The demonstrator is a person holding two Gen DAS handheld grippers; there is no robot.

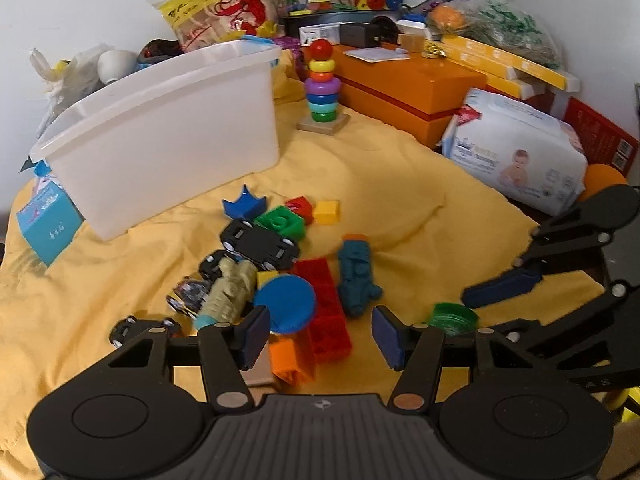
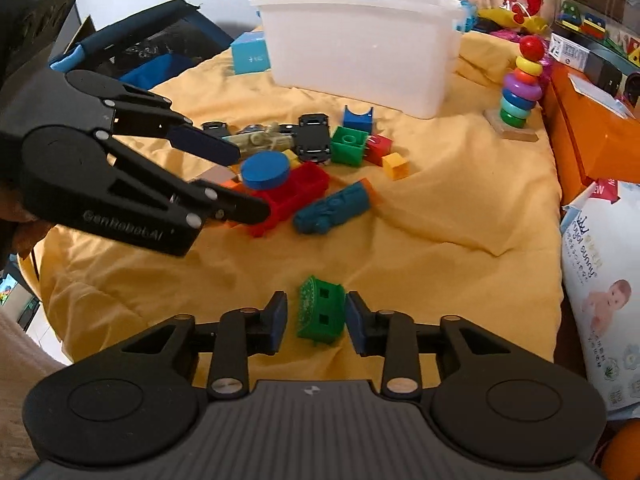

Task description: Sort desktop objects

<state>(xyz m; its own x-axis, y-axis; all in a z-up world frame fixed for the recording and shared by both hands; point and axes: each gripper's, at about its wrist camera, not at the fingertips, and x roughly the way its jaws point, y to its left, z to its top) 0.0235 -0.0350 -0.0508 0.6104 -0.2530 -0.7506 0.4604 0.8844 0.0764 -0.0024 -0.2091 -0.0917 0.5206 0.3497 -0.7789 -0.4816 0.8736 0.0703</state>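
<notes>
Right gripper, jaws part open, bracketing green toothed block on yellow cloth, right pad touching, left pad apart, not yet clamped. Left gripper wide open and empty above toy pile: blue disc, red brick, teal vehicle, black car. Sorting judged barely begun; white bin interior hidden, contents unknown

My work surface is draped in a rumpled yellow cloth; a plain white wall behind it, meeting a second white wall at the far corner; light even and soft; beyond the left edge, a dark blue fabric bin.
</notes>
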